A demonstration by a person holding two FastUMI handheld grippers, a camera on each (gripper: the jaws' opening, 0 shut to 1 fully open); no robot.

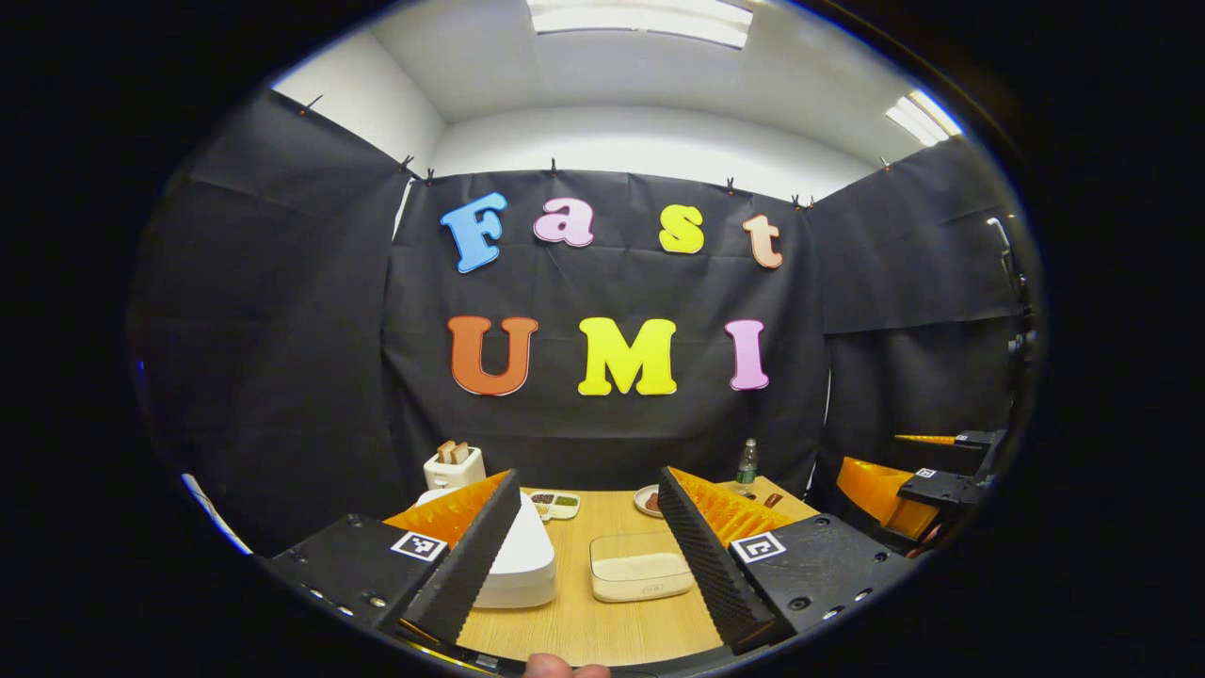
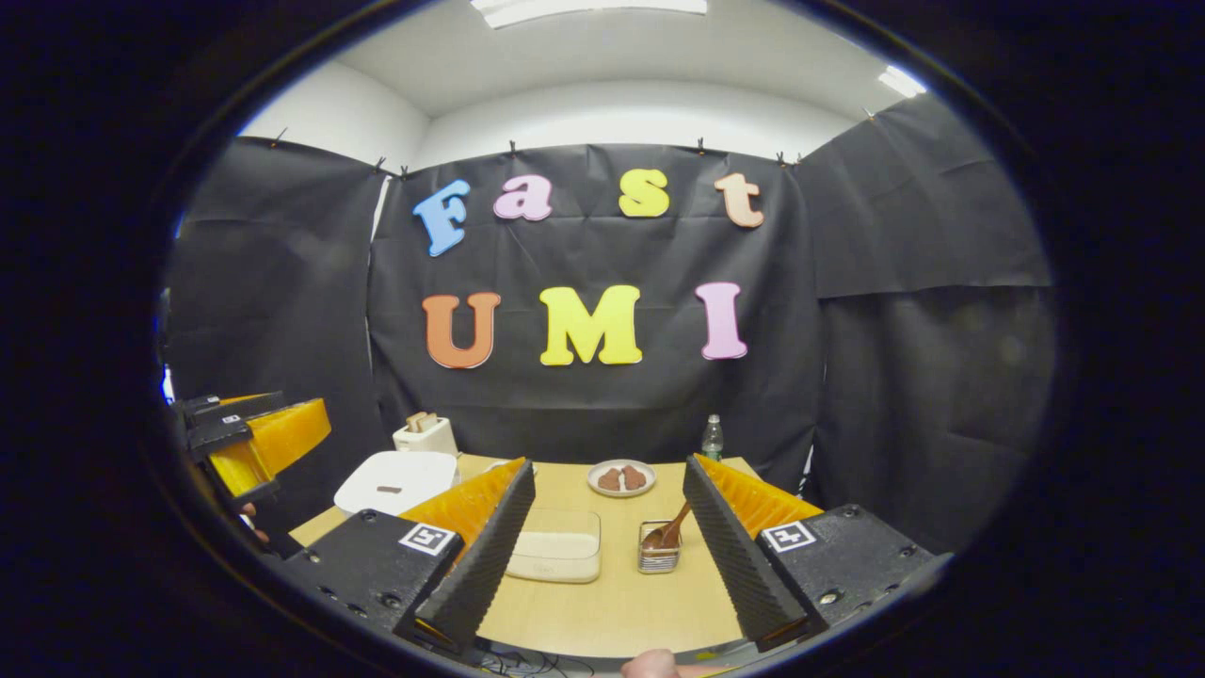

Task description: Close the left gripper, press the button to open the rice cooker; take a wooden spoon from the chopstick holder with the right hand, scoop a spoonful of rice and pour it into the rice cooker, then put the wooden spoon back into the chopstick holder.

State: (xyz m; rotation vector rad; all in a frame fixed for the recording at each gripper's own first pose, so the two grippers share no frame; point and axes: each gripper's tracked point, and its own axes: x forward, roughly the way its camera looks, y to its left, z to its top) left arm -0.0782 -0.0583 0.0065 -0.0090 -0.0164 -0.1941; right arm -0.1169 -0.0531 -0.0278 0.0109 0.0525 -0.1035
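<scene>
Nothing begun yet, by the look of it. White rice cooker (image 1: 513, 560) on the wooden table (image 1: 584, 621), lid down, partly hidden behind one finger of the left gripper (image 1: 588, 551) in the left gripper view; seen as a flat white lid (image 2: 395, 480) at the table's left side in the right gripper view. Rice lying in a shallow clear container (image 2: 557, 556) near the table's middle. Just beside it to the right, wire chopstick holder (image 2: 659, 556) with the wooden spoon (image 2: 666, 533) leaning in it, handle up and tilted right. Behind these, a plate of brown food (image 2: 621, 478), a toaster (image 2: 424, 435) and a bottle (image 2: 713, 438) by the back edge.

Left gripper spread wide, gripping nothing, well above the table. Right gripper (image 2: 607, 551) likewise wide apart and empty, the holder showing between its fingers.

First step judged still pending: left fingers to be brought together, then lowered onto the cooker's button. Button position not made out clearly from here. Spoon untouched.
</scene>
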